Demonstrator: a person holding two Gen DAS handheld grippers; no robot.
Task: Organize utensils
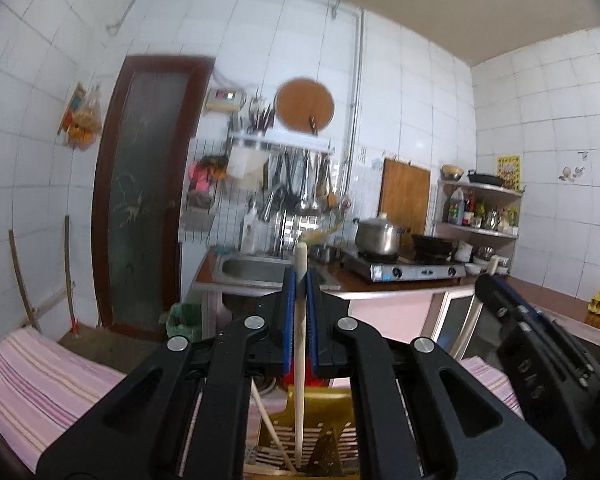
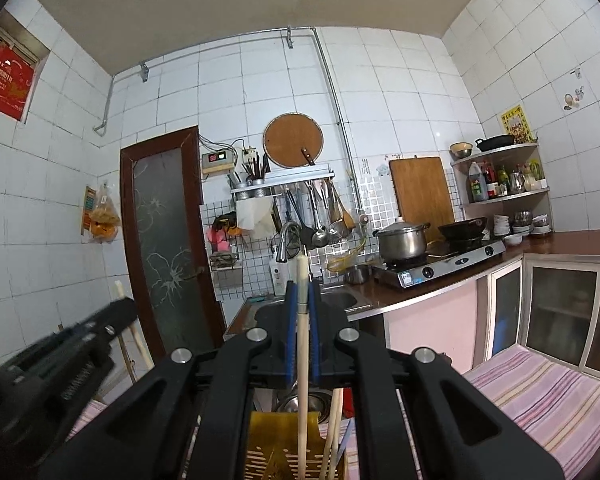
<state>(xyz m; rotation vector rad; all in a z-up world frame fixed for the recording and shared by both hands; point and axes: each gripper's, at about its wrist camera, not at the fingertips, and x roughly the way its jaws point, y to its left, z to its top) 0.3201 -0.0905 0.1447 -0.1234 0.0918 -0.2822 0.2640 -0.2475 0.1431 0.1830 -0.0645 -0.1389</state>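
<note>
In the left wrist view my left gripper point(image 1: 300, 280) is shut on a pale wooden chopstick point(image 1: 299, 352) that stands upright. Its lower end reaches into a yellow slotted utensil holder point(image 1: 320, 420), where another chopstick point(image 1: 266, 416) leans. The right gripper point(image 1: 496, 286) shows at the right edge of that view with a pale stick tip above it. In the right wrist view my right gripper point(image 2: 302, 292) is shut on a second upright chopstick point(image 2: 302, 360) over the same yellow holder point(image 2: 272, 436). More sticks point(image 2: 335, 420) stand beside it. The left gripper point(image 2: 118, 312) appears blurred at the left.
Ahead runs a brown counter point(image 2: 540, 240) with a sink point(image 1: 256, 268), a gas stove point(image 2: 444, 264), a steel pot point(image 2: 402, 238) and a wok point(image 2: 462, 228). Ladles hang on a wall rack point(image 2: 300, 184). A door point(image 2: 168, 240) is left; a pink striped cloth point(image 2: 540, 392) lies below.
</note>
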